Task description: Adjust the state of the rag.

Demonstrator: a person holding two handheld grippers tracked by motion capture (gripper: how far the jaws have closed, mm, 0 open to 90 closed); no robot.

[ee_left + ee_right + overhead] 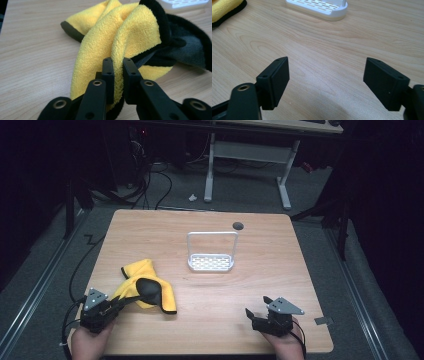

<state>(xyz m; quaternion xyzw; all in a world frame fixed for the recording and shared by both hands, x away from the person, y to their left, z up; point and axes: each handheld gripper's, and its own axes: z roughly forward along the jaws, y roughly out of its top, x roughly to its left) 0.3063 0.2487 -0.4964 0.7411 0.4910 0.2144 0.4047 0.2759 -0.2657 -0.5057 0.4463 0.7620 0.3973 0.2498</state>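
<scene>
Yellow cloth (130, 37) lies bunched up near the front left corner of the surface (240, 290). My left gripper (118, 65) has a fold of it pinched tight between its jaws. My right gripper (325, 82) sits near the front right corner, jaws wide apart, with nothing in them. A white rack (211, 262) stands in the middle.

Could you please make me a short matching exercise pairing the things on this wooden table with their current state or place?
Things:
1. yellow microfibre cloth with black trim
2. white slotted plastic rack with tall wire handle
3. left gripper
4. right gripper

States:
A. jaws wide apart over bare wood
B. shut on a fold of fabric
C. standing upright mid-table
D. bunched up at the near left

Pairs: 1-D, 2-C, 3-B, 4-A
</scene>
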